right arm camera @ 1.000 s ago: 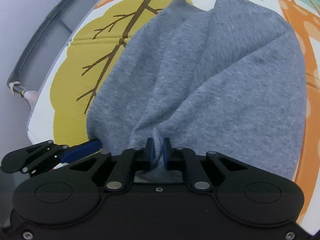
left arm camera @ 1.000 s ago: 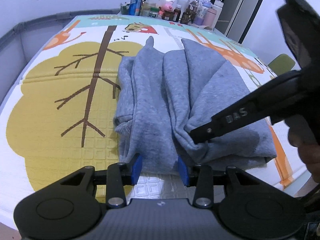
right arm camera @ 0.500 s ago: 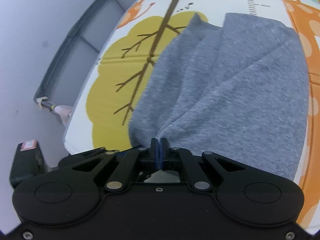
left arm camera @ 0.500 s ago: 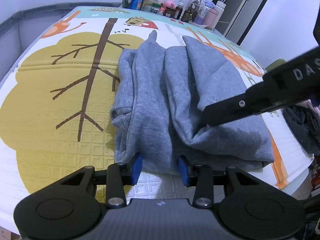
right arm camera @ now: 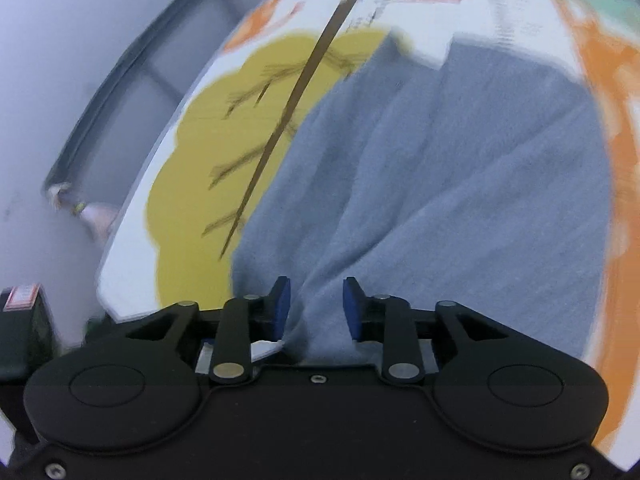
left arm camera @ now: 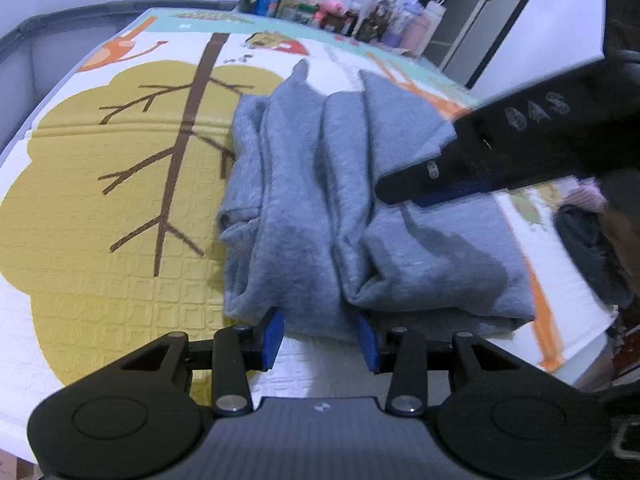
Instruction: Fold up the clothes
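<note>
A grey sweatshirt (left arm camera: 320, 200) lies folded in thick ridges on the printed play mat (left arm camera: 100, 200). My left gripper (left arm camera: 321, 340) is open at the garment's near hem, its blue pads on either side of the middle ridge. In the left wrist view my right gripper (left arm camera: 404, 192) hovers over the right half of the sweatshirt, casting a shadow on it. The blurred right wrist view shows the right gripper (right arm camera: 316, 308) open, with a grey fold of the sweatshirt (right arm camera: 460, 200) lying loose between the blue pads.
Bottles and packets (left arm camera: 340, 12) crowd the mat's far edge, beside a dark door frame (left arm camera: 460, 32). A dark garment (left arm camera: 588, 248) lies off the mat's right edge. A grey padded rail (right arm camera: 132, 92) runs along the left side. The tree print area left of the sweatshirt is bare.
My right gripper was shut on a fold of the sweatshirt; its jaws have now opened and the fold is let go. The left gripper stays open at the hem.
</note>
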A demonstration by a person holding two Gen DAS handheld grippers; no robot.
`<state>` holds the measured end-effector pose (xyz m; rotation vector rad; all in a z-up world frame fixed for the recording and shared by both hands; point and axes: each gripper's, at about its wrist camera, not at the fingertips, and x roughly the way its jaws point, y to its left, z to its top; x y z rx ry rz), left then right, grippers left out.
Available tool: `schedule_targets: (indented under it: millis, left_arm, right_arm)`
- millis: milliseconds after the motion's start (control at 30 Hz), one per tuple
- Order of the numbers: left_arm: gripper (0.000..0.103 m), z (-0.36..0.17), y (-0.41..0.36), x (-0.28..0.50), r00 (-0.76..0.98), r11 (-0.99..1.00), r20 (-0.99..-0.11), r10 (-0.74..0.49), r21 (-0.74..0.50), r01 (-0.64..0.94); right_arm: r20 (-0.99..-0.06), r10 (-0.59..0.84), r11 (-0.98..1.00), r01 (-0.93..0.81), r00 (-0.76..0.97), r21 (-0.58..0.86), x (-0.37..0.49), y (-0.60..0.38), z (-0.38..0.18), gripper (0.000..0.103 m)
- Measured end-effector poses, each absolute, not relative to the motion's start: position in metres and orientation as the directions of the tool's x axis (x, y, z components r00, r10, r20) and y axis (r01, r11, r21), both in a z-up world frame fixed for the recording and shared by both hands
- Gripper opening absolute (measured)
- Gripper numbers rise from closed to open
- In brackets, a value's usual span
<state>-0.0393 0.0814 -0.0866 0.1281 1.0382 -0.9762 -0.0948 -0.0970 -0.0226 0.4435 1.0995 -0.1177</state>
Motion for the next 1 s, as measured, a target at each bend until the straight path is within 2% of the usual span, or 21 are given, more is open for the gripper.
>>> schedule_targets:
  millis: [167,267,367,467,600,800,933,1000]
  left_arm:
    - [0.044,-0.064,0.085,-0.043,0.108,0.507,-0.704,-0.702,-0.387,0.77]
    - [0.05,-0.054,0.079,-0.043,0.097,0.472,-0.658,-0.746,-0.421,0.774]
    - [0.052,-0.046,0.07,-0.042,0.095,0.448,-0.618,-0.781,-0.446,0.775]
    - [0.052,-0.051,0.055,-0.034,0.136,0.487,-0.629,-0.765,-0.427,0.762]
    - [0.052,-0.068,0.041,-0.016,0.13,0.526,-0.649,-0.75,-0.465,0.712]
    - [0.054,-0.087,0.027,-0.001,0.13,0.57,-0.69,-0.712,-0.459,0.681]
    - [0.063,-0.092,0.021,-0.001,0.107,0.554,-0.696,-0.71,-0.458,0.695]
    - [0.064,-0.093,0.018,-0.002,0.097,0.545,-0.702,-0.706,-0.451,0.707]
  right_arm:
    - [-0.887,0.019,0.893,0.392,0.461,0.223,-0.087,-0.125,-0.013,0.039]
    - [-0.9,0.023,0.863,0.445,0.435,0.238,-0.078,-0.143,-0.014,0.045]
    - [-0.912,0.041,0.831,0.493,0.409,0.258,-0.068,-0.16,-0.017,0.049]
    - [-0.921,0.044,0.831,0.498,0.386,0.248,-0.053,-0.168,-0.021,0.055]
    - [-0.942,0.041,0.839,0.5,0.333,0.213,-0.033,-0.173,-0.026,0.066]
    - [-0.963,0.064,0.834,0.516,0.261,0.196,-0.012,-0.176,-0.038,0.07]
    - [-0.971,0.068,0.843,0.507,0.227,0.178,0.002,-0.173,-0.045,0.074]
    - [-0.976,0.058,0.857,0.492,0.209,0.157,0.01,-0.168,-0.047,0.076]
